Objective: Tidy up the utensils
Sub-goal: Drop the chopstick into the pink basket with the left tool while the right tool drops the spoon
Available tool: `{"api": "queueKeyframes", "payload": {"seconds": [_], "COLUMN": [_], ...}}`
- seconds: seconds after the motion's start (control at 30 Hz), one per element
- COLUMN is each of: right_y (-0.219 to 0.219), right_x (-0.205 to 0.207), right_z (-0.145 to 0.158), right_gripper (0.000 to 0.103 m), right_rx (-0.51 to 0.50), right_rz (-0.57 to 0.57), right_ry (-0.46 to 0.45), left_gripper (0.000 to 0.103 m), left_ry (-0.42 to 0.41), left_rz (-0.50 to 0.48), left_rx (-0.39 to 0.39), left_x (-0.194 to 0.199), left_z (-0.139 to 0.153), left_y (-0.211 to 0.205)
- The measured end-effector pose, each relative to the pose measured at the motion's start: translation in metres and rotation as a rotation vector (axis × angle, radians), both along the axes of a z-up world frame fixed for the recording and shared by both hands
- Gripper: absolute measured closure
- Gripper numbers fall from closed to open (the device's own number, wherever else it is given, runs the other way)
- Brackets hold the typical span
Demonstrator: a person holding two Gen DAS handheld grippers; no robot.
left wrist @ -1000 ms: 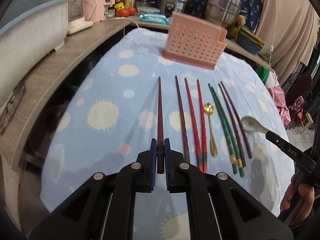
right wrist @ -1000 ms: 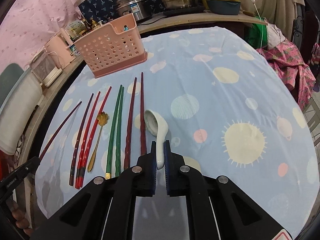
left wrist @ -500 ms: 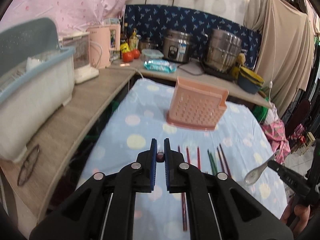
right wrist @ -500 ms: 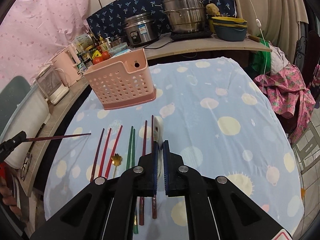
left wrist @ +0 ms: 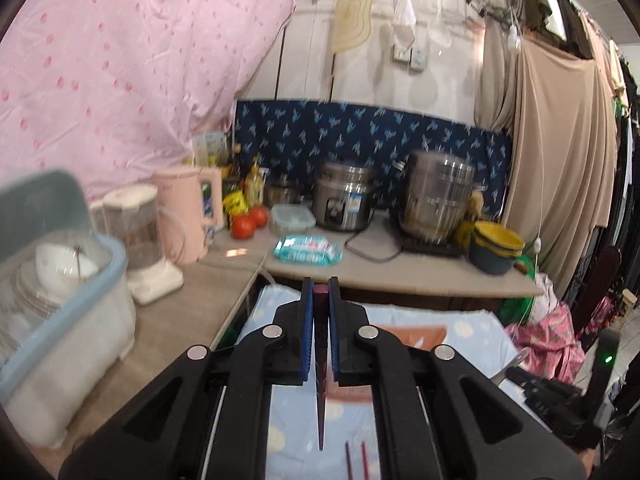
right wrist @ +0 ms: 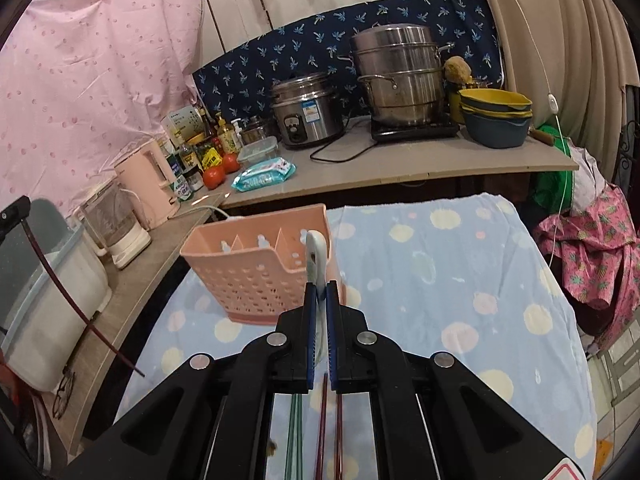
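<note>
My left gripper (left wrist: 319, 292) is shut on a dark red chopstick (left wrist: 320, 380), which hangs tip-down over the table; it also shows in the right wrist view (right wrist: 72, 304). My right gripper (right wrist: 319, 292) is shut on a white ceramic spoon (right wrist: 314, 256), handle end up, just in front of the pink perforated utensil basket (right wrist: 260, 276). The basket is partly hidden behind the left gripper (left wrist: 420, 336). Green (right wrist: 294, 432) and dark red chopsticks (right wrist: 320, 428) lie on the spotted blue tablecloth (right wrist: 460, 280) below the right gripper.
A counter (right wrist: 400, 168) behind the table holds a rice cooker (right wrist: 308, 110), a steamer pot (right wrist: 400, 76), bowls (right wrist: 496, 120), tomatoes and a wipes pack. A pink kettle (left wrist: 188, 212), a blender and a dish bin (left wrist: 60, 320) stand on the left.
Both grippers have lifted and tilted up. The chopstick now hangs tip-down from the left gripper. The right gripper with the spoon has moved close to the basket.
</note>
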State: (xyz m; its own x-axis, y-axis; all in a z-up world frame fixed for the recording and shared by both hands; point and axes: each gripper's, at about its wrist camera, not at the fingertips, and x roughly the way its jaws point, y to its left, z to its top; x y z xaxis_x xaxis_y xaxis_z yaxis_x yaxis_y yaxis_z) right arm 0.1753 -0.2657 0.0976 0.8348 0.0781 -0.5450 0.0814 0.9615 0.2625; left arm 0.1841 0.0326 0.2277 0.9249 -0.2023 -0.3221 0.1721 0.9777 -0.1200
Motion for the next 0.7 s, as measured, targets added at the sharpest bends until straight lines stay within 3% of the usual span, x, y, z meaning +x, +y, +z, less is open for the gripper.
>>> {"api": "queueKeyframes", "payload": {"seconds": [0.17,0.3,0.47,0.7], "right_y": [-0.001,0.000,0.002,0.007], "right_x": [0.045,0.076,0.105,0.122], "right_z": [0.010,0.010,-0.004,-0.037], "right_gripper": [0.098,0.098,0.098,0.098], "right_rx": [-0.011,-0.023,-0.034,-0.008], "right_rz": [-0.018,-0.025,-0.023,0.012], "right_ry": [-0.032,-0.036,-0.003,0.066], "left_gripper": [0.096,0.096,0.096,0.096], "left_ry": [-0.116,-0.136,-0.111,-0.002], "left_rz": [-0.015,-0.028,-0.032,-0.038], "left_rx": [-0.028,-0.047,-0.051,-0.032], "left_x": [0.029,0.061,0.095,0.122], "left_z": [0.038,0.042,0.021,-0.030], "left_y": [-0.019,-0.033,-0.044,-0.053]}}
